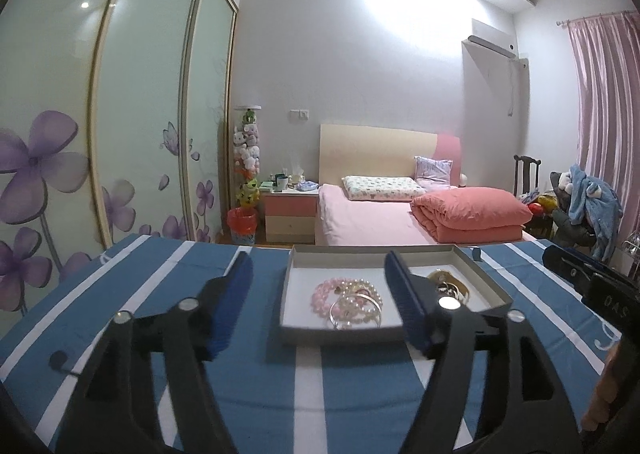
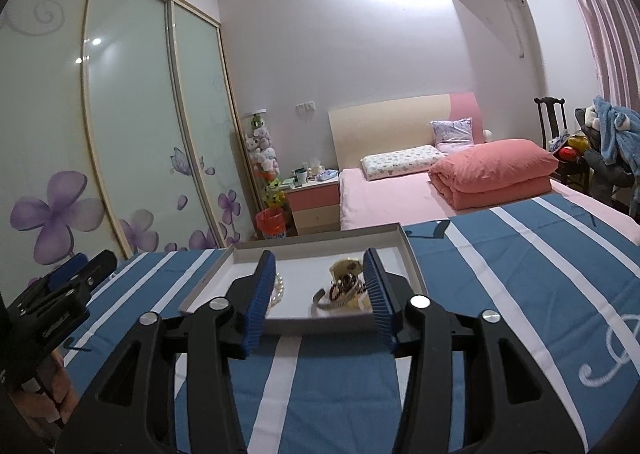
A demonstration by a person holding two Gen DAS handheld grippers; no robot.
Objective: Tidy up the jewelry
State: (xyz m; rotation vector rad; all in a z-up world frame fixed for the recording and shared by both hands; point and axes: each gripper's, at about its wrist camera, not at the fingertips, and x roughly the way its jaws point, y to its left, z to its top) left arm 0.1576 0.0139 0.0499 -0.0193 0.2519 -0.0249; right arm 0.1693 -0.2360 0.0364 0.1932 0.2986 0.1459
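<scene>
Both the left gripper (image 1: pixel 320 290) and right gripper (image 2: pixel 320 290) hang released, empty, short of the shallow box (image 1: pixel 486 274) on the striped desk (image 1: pixel 320 394). Inside lie bead bracelets (image 1: pixel 348 304), light, rolling and slippery; a cuff bangle (image 2: pixel 334 300) looks stiff, best pinched across its band. Low walls, open cloth all round

Surface: blue cloth (image 2: pixel 340 386) with white stripes.
Tray: shallow grey box (image 2: pixel 408 254) resting on the cloth, white inside.
Contents: pearl strand (image 2: pixel 279 288) at left; silver bangle (image 2: pixel 332 304) and gold-toned pieces (image 2: pixel 346 272) at right, heaped together.
Right gripper (image 2: pixel 320 294): jaws apart before the tray, nothing between the pads.
Left gripper (image 2: pixel 76 272): at left edge, state unclear.
</scene>
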